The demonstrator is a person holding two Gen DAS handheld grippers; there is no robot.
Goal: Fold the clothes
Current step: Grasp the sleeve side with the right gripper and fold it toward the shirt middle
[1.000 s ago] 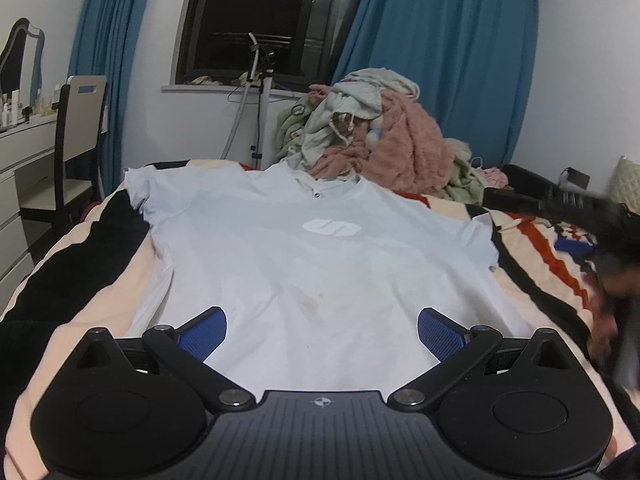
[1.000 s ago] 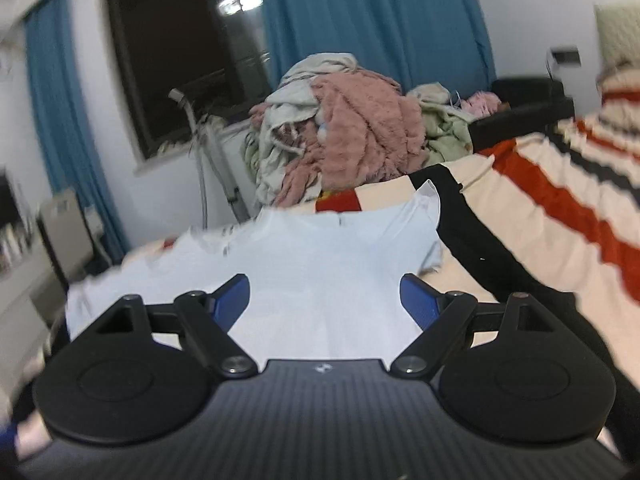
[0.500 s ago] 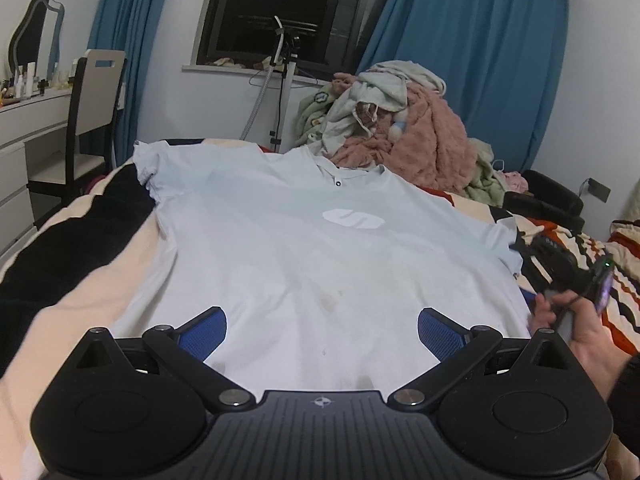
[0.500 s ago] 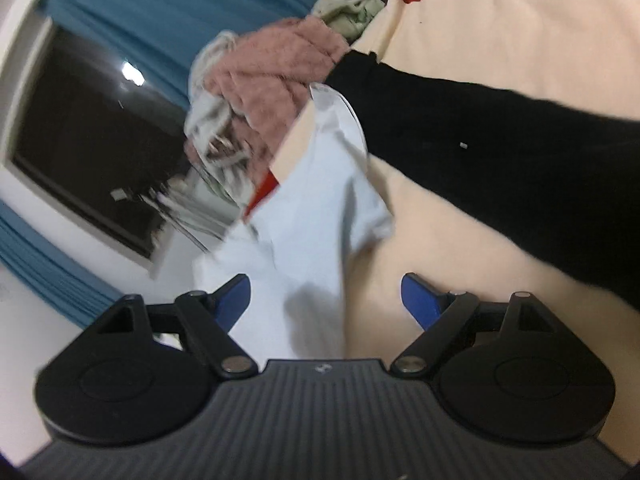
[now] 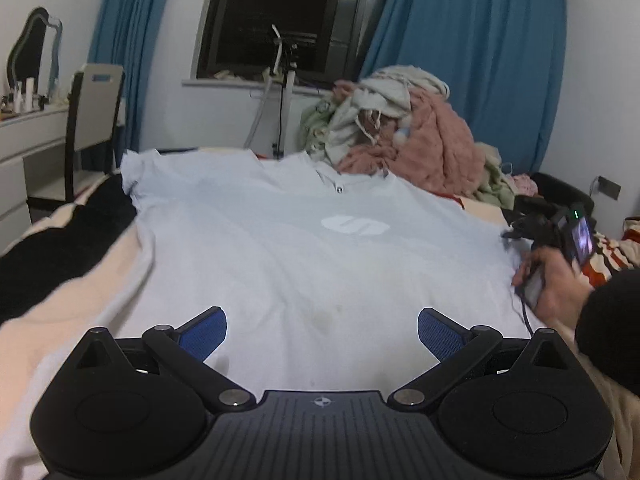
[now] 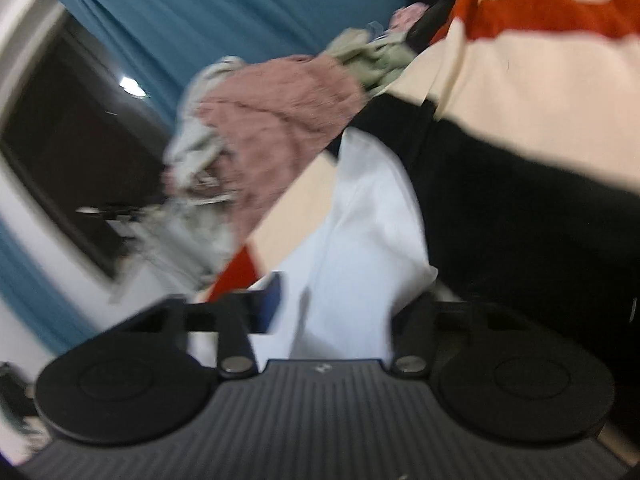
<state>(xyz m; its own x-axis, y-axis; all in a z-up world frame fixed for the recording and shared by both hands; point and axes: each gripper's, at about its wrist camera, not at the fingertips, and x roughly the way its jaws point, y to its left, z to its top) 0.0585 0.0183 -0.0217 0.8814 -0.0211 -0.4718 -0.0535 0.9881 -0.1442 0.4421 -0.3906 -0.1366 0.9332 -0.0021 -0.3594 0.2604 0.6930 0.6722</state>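
Two grippers and one shirt, listed near to far.

1. Left gripper (image 5: 320,320): jaws spread wide, holding nothing. It hangs over the near hem of the shirt at 6 o'clock, much as it did a second ago.
2. Shirt (image 5: 300,248): pale blue, lying flat and face up on the striped bedspread (image 5: 60,260). The collar is at 12 o'clock and one sleeve is spread out at 10 o'clock. I see no fold in it.
3. Right gripper (image 5: 560,232): this is the change. A second ago it looked level across the shirt. Now it is tilted and low at the shirt's 3 o'clock edge, carried there by my hand (image 5: 552,284).
4. In its own blurred view, the sleeve (image 6: 372,208) runs up between the right gripper's (image 6: 344,304) fingers. They stand closer together than half a second ago. I cannot tell whether they are pinching the cloth.
5. Pile of clothes (image 5: 420,140): pink and cream, heaped at 1 o'clock beyond the collar.

I judge the right side is being set up to take the sleeve for a fold across the body. The left gripper is free to take the hem or pin the cloth down.
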